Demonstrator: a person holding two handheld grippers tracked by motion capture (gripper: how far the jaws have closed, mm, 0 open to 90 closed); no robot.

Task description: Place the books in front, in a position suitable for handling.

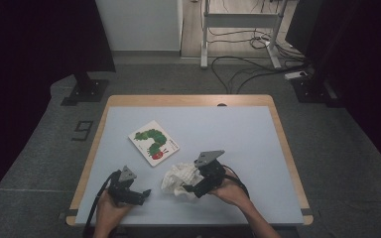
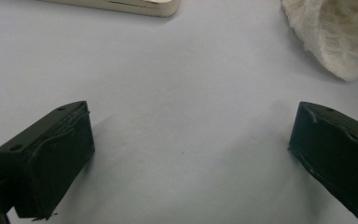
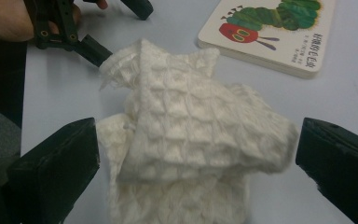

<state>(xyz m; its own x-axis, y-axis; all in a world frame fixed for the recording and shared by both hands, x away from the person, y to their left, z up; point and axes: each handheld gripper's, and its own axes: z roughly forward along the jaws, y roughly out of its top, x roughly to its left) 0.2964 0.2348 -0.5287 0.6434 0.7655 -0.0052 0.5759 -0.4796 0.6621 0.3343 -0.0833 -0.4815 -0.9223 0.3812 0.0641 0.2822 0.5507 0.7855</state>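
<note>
Blue-grey table (image 1: 258, 148), crumpled white cloth (image 3: 191, 140) between right gripper's (image 3: 196, 154) spread jaws, left gripper (image 2: 191, 149) spread

Right gripper view: cloth (image 3: 186, 140) runs off the bottom edge, lower part cut; its near-left folds sit behind the left jaw. Book (image 3: 265, 35) clipped by top & right edges, small cover text too tiny to read. Left gripper (image 3: 116, 28) partly cut at the top, one jaw tip hidden behind a cloth corner; hand (image 3: 9, 18) cropped at top-left. Left gripper view: book (image 2: 121, 5) is just a strip of edge at the top, cloth (image 2: 335, 32) cut by top & right edges. High view: right gripper (image 1: 191, 188) jaw tips lost against the cloth (image 1: 178, 178), gap can't be judged; forearms cut at the bottom; room sides too dark to make out.
</note>
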